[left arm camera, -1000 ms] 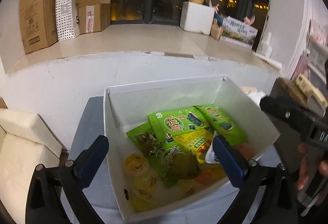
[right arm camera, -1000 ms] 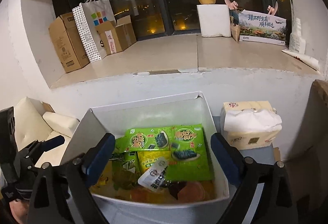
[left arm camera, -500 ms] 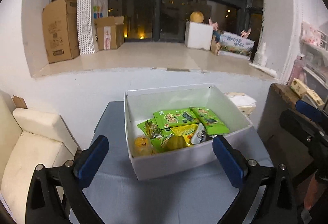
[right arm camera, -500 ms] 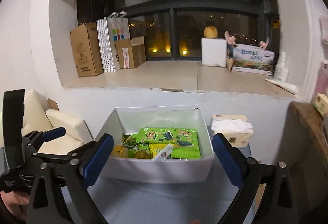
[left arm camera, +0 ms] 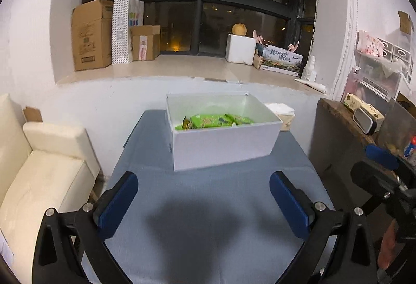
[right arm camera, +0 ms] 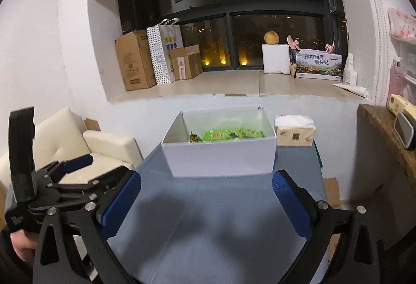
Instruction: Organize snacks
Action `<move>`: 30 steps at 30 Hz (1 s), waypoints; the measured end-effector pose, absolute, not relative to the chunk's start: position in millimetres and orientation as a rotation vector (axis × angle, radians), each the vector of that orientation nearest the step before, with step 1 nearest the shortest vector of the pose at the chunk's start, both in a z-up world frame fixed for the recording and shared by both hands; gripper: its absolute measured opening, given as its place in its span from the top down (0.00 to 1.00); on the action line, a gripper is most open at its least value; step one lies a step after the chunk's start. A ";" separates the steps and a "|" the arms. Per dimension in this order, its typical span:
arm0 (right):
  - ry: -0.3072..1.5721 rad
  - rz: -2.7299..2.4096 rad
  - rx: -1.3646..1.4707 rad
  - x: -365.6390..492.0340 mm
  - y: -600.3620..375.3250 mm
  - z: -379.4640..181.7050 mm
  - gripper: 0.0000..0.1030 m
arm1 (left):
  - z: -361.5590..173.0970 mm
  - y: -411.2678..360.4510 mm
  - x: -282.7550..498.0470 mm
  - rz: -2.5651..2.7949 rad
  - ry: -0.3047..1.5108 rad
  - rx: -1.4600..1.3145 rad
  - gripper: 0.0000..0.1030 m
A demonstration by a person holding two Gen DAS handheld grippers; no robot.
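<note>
Here, going from left to right, a cream sofa (left arm camera: 46, 162) stands at the left, just beside the blue-grey worktop (left arm camera: 208, 206). The left gripper (left arm camera: 204, 202) hangs over the near part of that worktop, its blue fingers (left arm camera: 118, 202) spread wide with nothing between them and nothing touched. Straight ahead of both grippers, toward the far edge of the worktop, sits the white box (left arm camera: 223, 146). Its long axis runs left to right, across the line of the fingers, and the green snack packets (left arm camera: 215, 120) lie inside it, only their tops showing above the near wall. No snack shows on the bare worktop in either view.

The right gripper (right arm camera: 206, 203) is likewise held wide apart and empty, with the box (right arm camera: 221, 159) dead ahead and well apart from its fingers (right arm camera: 288, 202). In the right wrist view the box looks a little closer and more squarely centred, so I judge the right hand slightly the nearer, though the difference is small. Either hand would have to travel forward and go in over the near wall from above to reach a packet.

Further right, a tissue pack (right arm camera: 295, 132) sits just beside the box's right side, and a dark wooden shelf (right arm camera: 382, 133) stands beyond the worktop's right edge. With every visible snack in the box, the task looks near its end.
</note>
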State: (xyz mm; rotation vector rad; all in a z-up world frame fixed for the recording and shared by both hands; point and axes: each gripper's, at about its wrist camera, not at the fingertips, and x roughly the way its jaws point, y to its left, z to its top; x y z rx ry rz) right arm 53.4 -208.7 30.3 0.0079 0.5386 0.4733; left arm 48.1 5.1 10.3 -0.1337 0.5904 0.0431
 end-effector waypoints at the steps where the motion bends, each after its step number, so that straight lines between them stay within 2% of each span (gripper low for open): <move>1: 0.542 0.478 0.012 47.4 -208.8 28.1 0.00 | 9.7 6.4 38.8 0.042 0.588 -0.137 0.00; 11: 0.544 0.453 0.059 8.9 -212.6 25.8 0.00 | 11.1 5.7 -5.6 0.022 0.595 -0.102 0.00; 30: 0.533 0.453 0.041 -5.2 -213.7 32.7 0.00 | 22.7 -2.9 -15.4 0.016 0.569 -0.073 0.00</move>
